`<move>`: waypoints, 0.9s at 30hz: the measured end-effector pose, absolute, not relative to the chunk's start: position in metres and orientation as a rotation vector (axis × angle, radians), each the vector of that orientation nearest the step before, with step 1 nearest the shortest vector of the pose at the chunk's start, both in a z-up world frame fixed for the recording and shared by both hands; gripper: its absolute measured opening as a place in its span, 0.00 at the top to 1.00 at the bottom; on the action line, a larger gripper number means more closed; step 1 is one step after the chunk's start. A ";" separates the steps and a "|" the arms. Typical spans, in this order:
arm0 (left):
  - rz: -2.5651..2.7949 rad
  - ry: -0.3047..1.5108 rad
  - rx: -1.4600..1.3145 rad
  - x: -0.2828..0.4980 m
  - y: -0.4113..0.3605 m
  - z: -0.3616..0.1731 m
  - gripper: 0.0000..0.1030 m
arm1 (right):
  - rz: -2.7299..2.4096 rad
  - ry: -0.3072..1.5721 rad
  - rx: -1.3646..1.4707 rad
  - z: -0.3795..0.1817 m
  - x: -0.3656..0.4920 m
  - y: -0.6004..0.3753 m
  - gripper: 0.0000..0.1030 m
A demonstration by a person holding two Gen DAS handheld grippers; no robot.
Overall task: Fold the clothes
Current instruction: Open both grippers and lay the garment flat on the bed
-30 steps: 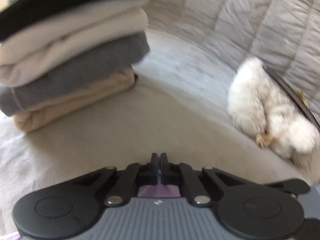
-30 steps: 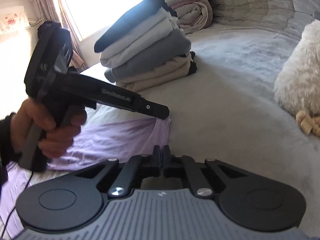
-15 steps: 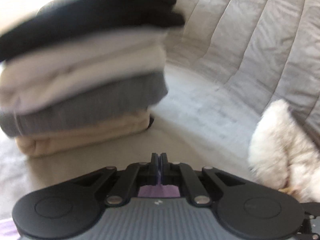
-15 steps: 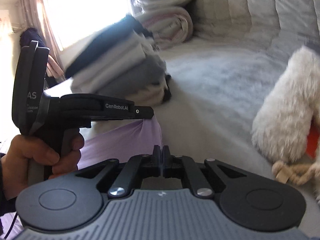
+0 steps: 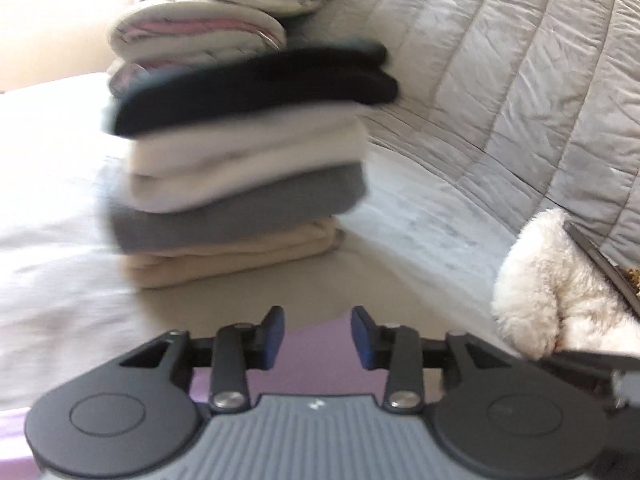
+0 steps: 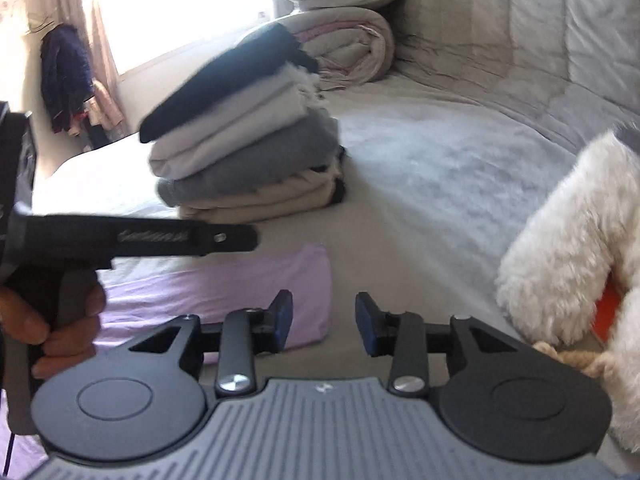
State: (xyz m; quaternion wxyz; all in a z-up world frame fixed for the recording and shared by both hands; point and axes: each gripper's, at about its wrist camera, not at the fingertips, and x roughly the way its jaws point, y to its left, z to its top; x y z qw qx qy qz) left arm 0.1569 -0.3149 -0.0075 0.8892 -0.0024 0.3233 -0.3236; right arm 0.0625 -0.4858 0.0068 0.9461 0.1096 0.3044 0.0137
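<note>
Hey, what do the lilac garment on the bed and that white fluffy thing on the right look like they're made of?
The lilac garment looks like thin, matte woven or jersey cotton: it lies flat with soft creases and no sheen. The white fluffy thing looks like long-pile synthetic plush, shaggy and matte; which fibre it is can't be told.

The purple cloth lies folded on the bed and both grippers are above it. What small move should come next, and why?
Probably lift both grippers clear. The left gripper and right gripper are opening with nothing pinched, and the purple cloth lies flat and folded on the bed. It may later join the folded stack.
</note>
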 end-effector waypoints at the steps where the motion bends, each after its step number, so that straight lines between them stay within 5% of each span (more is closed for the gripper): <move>1: -0.650 0.663 -0.001 0.155 -0.303 -0.005 0.53 | 0.041 0.622 0.227 0.009 0.064 -0.483 0.62; 11: -0.392 0.635 0.063 0.152 -0.141 0.015 0.38 | 0.187 0.646 0.188 0.034 0.086 -0.408 0.62; 27: -0.097 0.689 0.120 0.153 0.103 0.012 0.37 | 0.402 0.694 0.138 0.025 0.161 -0.250 0.62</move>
